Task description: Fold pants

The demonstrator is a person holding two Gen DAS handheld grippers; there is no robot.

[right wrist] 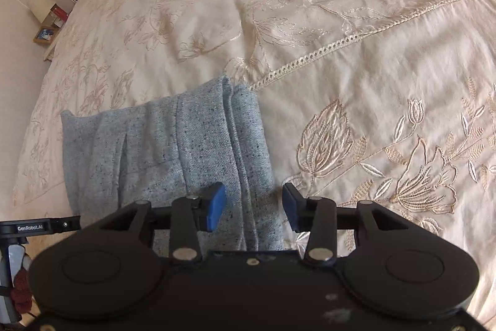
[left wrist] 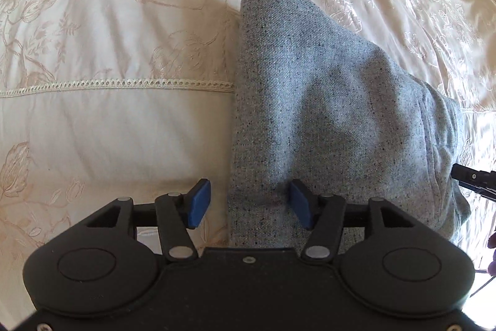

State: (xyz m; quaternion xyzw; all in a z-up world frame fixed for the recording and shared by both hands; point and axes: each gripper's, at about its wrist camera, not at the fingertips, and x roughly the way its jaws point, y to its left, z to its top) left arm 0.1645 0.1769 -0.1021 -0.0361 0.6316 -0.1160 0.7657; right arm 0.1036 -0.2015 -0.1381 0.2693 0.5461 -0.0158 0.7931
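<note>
Hovering both grippers wide over the folded pants [left wrist: 334,114] on my bedspread [left wrist: 108,120]: left gripper [left wrist: 248,203], right gripper [right wrist: 252,207], nothing gripped.

One pair of folded grey pants [left wrist: 334,101] lay on the single cream embroidered bedspread [left wrist: 93,120], crossing its one band of eyelet trim [left wrist: 124,82]. Two grippers were over the pants' near edge, the left gripper [left wrist: 249,203] and the right gripper [right wrist: 254,208], each with two blue pads, four pads in all, none pressing the cloth. Beyond the bedspread's far left corner stood one white lamp [right wrist: 38,9] and one small framed picture [right wrist: 45,34].
</note>
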